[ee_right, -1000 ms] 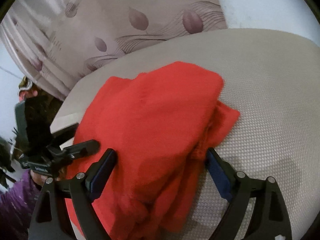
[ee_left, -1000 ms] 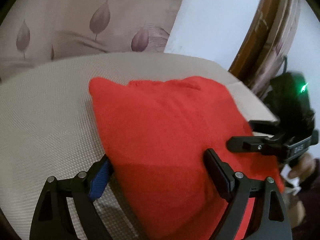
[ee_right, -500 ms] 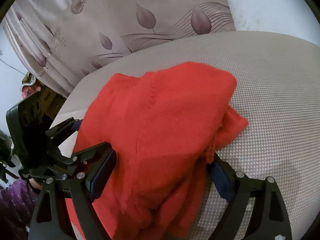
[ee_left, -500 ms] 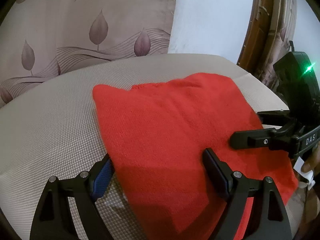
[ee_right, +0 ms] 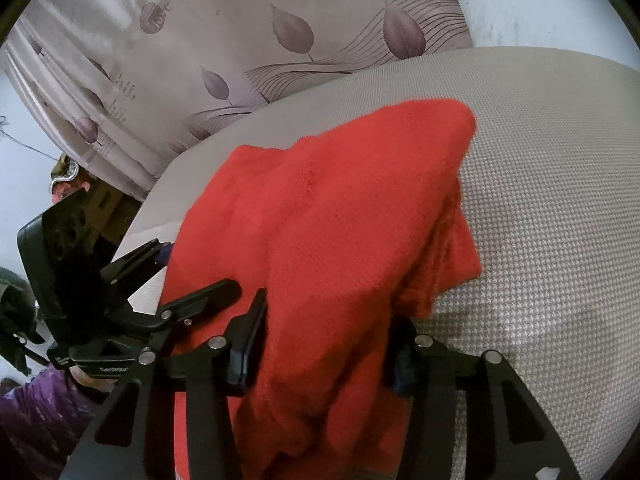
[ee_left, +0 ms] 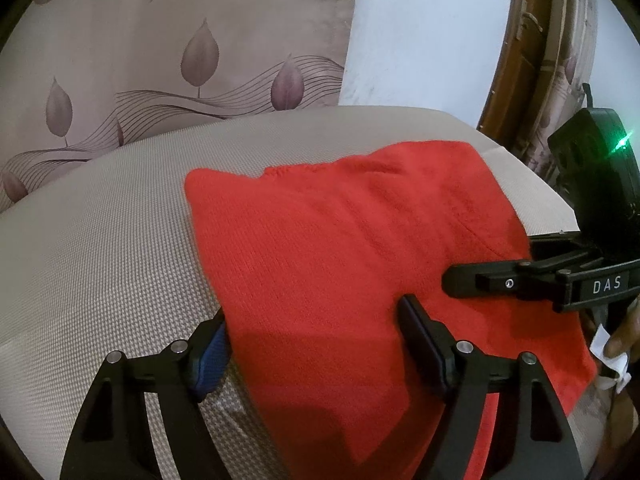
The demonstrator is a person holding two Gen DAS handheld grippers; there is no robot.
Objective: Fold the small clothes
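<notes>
A red knit garment [ee_left: 360, 248] lies spread on a beige woven cushion [ee_left: 100, 240]. My left gripper [ee_left: 316, 344] is at its near edge, jaws closing with the cloth between them. One blue pad [ee_left: 212, 356] sits at the cloth's left edge, and the other finger rests on top of the cloth. My right gripper [ee_right: 324, 348] is at the same garment [ee_right: 340, 220], jaws closing, and its fingers [ee_right: 248, 340] pinch a bunched fold. In each wrist view the other gripper shows at the side: the right gripper [ee_left: 492, 260] and the left gripper [ee_right: 196, 268].
A leaf-patterned curtain [ee_left: 180, 60] hangs behind the cushion beside a white wall [ee_left: 420, 32]. A wooden door frame [ee_left: 516, 60] stands at the right. A hand [ee_left: 624, 336] and a purple sleeve [ee_right: 36, 420] hold the grippers at the cushion's near edge.
The right jaws have come much closer together and gathered the red cloth between them. The left jaws have narrowed a little. The garment has stayed in place on the cushion.
</notes>
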